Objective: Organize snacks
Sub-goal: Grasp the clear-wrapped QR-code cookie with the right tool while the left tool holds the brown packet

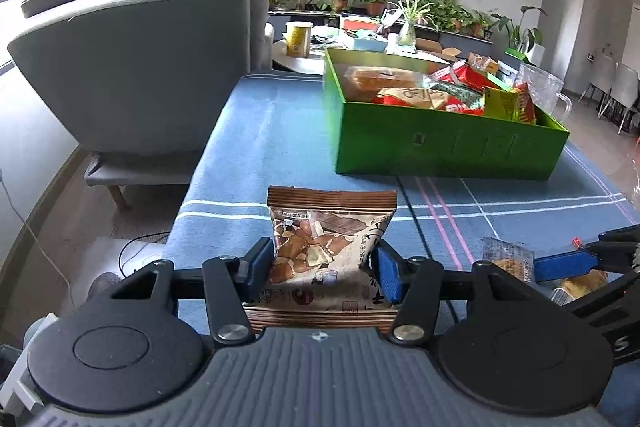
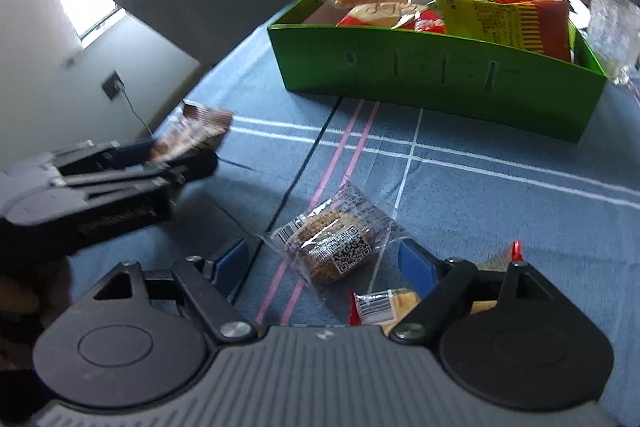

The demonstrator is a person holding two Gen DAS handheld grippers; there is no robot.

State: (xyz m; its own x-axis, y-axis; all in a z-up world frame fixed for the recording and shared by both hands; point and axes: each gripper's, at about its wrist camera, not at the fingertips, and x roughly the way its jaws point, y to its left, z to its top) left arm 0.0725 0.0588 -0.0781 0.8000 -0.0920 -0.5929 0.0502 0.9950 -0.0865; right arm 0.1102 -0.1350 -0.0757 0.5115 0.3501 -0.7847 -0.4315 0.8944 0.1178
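On the blue plaid tablecloth (image 1: pixel 280 131), near edge: left gripper (image 1: pixel 322 263) pinches a brown snack packet (image 1: pixel 320 247) across its middle, pads denting both sides; packet looks lifted clear of the cloth. Right gripper (image 2: pixel 324 263) is spread, jaws either side of a clear-wrapped round cake (image 2: pixel 332 247) that lies flat on the cloth, pads not touching it. A third, red-ended wrapped snack (image 2: pixel 380 307) lies just nearer, partly under the right gripper. Green box (image 1: pixel 440 147), far right on the table, already holds several packets.

Risks, as judged:
- Brown packet is air-filled and glossy; the grip at mid-body could slip or let it swing on the way to the box.
- Right jaws closing on the flat cake may catch only loose film, or nudge the red-ended snack alongside.
- The two grippers are near each other; crossing paths toward the box could knock them together.

Legible writing: QR code and barcode on the cake wrapper; Chinese characters on the brown packet, too small to read. No brand discernible.
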